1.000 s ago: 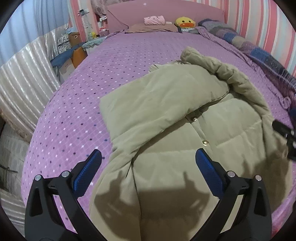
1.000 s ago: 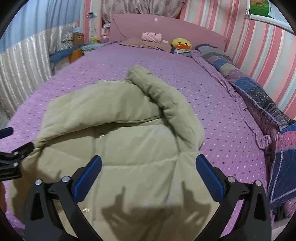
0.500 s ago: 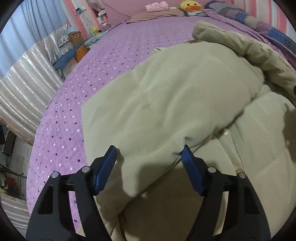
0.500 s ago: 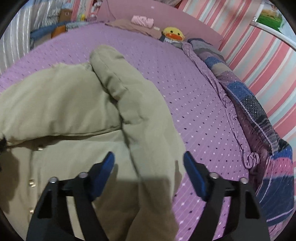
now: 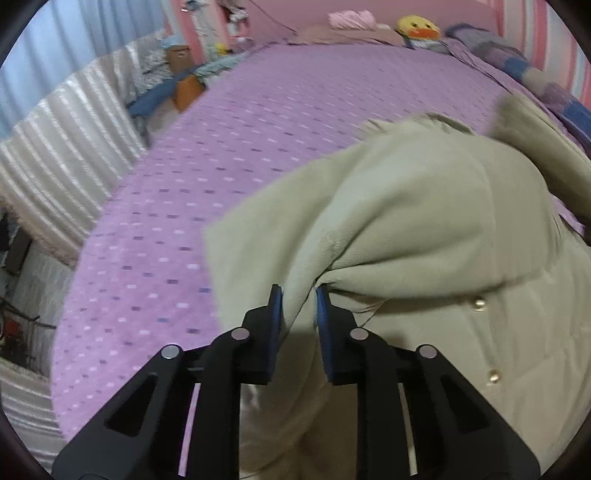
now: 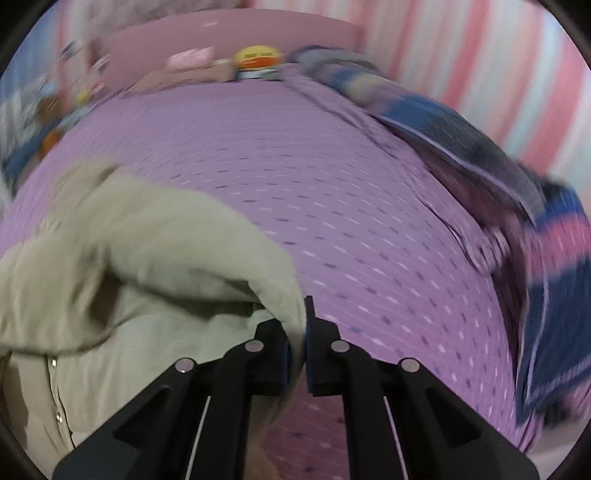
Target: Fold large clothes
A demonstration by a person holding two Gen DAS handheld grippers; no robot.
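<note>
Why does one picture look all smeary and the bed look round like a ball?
Right wrist view: motion blur smears the striped wall and the coat. Left wrist view: sharper, only lightly blurred, with a dark shadow under the left gripper. Both views: the fisheye lens bulges the purple bedspread and blackens the corners.

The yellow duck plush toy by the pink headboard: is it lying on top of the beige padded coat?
No, the yellow duck plush toy sits far up the bed, with bare purple dotted bedspread between it and the beige padded coat.
</note>
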